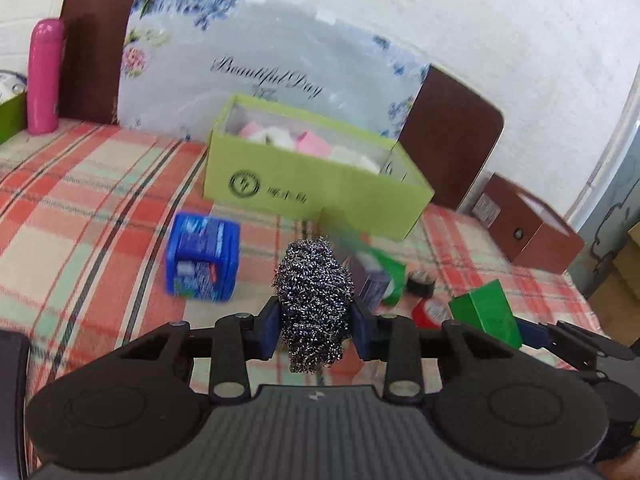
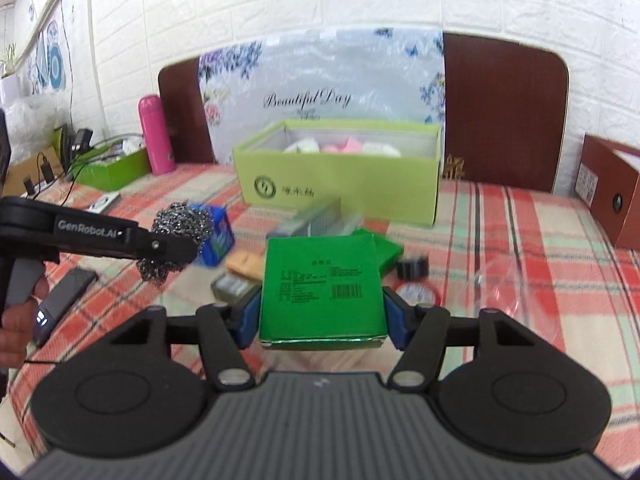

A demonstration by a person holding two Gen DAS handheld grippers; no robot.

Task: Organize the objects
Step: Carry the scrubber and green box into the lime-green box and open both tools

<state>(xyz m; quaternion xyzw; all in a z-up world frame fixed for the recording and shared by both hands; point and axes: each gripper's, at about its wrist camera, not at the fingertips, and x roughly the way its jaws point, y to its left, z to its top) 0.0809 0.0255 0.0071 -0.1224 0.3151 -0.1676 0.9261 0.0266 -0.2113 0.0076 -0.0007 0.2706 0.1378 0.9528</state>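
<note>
One steel wool ball (image 1: 314, 300), one blue tub (image 1: 203, 258), two tape rolls (image 2: 413, 268), one lime storage box (image 2: 340, 178), one pink flask (image 2: 156, 134)

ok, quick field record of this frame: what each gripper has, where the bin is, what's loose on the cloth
left gripper: shut on steel wool scourer
right gripper: shut on green box
bin: light green open box, at the far side of the plaid cloth, pink and white items inside
loose on cloth: blue pack, black tape roll, red-rimmed roll
far left: pink bottle, upright
</note>
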